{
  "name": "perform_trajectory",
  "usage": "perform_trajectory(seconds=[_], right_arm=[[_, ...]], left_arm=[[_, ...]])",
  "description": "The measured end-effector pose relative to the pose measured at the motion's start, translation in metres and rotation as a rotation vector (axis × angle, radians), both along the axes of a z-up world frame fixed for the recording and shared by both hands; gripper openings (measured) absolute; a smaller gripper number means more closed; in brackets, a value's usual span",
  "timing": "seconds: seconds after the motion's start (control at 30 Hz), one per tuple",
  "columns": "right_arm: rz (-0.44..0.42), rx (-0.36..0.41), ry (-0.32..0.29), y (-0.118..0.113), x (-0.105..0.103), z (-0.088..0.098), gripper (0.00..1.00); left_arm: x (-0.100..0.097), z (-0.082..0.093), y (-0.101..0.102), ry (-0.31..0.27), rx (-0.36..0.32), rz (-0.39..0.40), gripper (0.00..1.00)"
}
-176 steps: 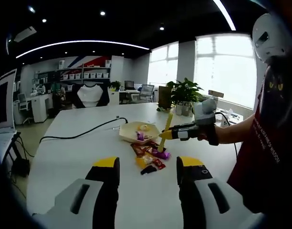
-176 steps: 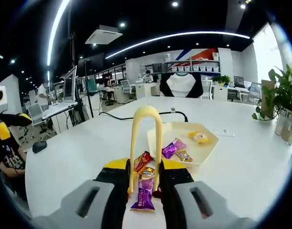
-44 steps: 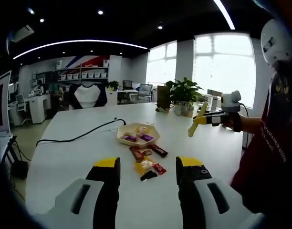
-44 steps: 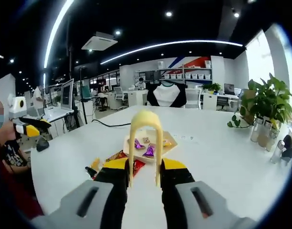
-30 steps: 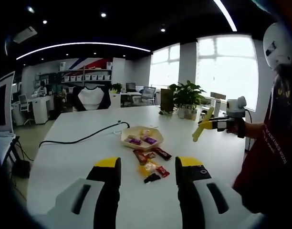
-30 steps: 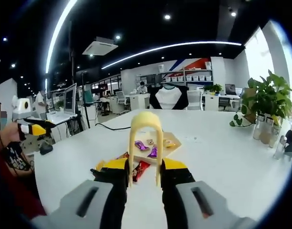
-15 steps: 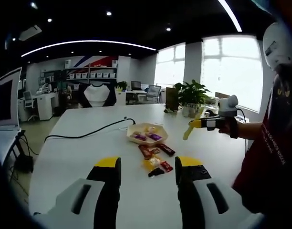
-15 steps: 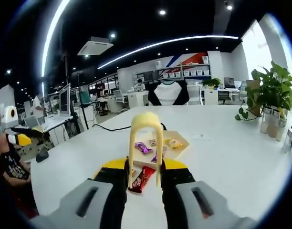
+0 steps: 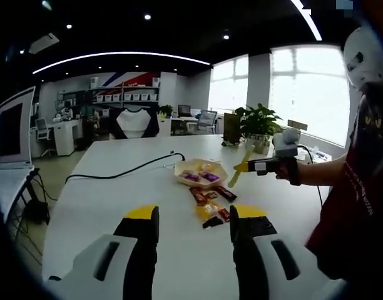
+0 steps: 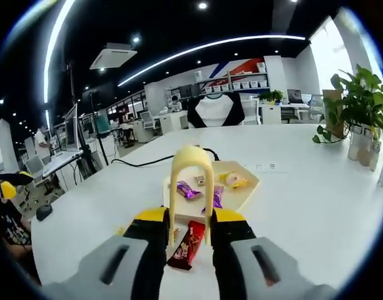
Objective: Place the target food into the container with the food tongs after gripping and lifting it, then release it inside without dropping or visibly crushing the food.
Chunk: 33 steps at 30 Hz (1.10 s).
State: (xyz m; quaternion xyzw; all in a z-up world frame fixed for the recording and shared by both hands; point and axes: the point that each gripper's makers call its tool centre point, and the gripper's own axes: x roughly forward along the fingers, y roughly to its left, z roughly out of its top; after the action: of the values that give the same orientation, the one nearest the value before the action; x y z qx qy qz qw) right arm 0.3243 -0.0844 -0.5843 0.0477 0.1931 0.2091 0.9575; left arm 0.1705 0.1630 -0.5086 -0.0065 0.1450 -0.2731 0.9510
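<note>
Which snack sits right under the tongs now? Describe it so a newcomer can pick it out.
On the white table, find the pale tray beside the black cable. Just short of its near edge, between the yellow tongs' tips, lies a dark red bar wrapper. Unlike the purple candies, it is outside the tray.

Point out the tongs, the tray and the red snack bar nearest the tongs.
tongs (image 10: pixel 191 164): right gripper view, on the top of the yellow loop.
tray (image 10: pixel 248 185): right gripper view, on its bare right rim.
red snack bar (image 10: pixel 187 245): right gripper view, on the middle of the wrapper.
</note>
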Motion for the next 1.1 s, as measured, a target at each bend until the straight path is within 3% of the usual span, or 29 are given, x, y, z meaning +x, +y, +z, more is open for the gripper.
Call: perform_trajectory(seconds=[0.17, 0.33, 0.4, 0.57, 0.83, 1.1], right_arm=[[-0.015, -0.020, 0.016, 0.009, 0.007, -0.014, 0.23], [0.003, -0.105, 0.031, 0.013, 0.007, -0.030, 0.23], [0.011, -0.095, 0.026, 0.016, 0.005, -0.029, 0.22], [0.086, -0.223, -0.002, 0.021, 0.001, -0.032, 0.19], [0.073, -0.172, 0.058, 0.009, 0.002, -0.030, 0.15], [0.066, -0.122, 0.023, -0.007, -0.010, -0.005, 0.16]], left_arm=[[-0.002, -0.002, 0.001, 0.007, 0.001, 0.006, 0.48], [-0.003, -0.002, 0.003, 0.011, -0.001, 0.014, 0.48], [-0.003, -0.002, 0.003, 0.013, 0.003, 0.013, 0.48], [-0.005, -0.001, 0.004, 0.011, 0.001, 0.014, 0.48], [-0.008, -0.001, 0.004, 0.008, -0.010, 0.019, 0.48], [-0.006, -0.001, 0.003, 0.005, -0.016, 0.014, 0.48]])
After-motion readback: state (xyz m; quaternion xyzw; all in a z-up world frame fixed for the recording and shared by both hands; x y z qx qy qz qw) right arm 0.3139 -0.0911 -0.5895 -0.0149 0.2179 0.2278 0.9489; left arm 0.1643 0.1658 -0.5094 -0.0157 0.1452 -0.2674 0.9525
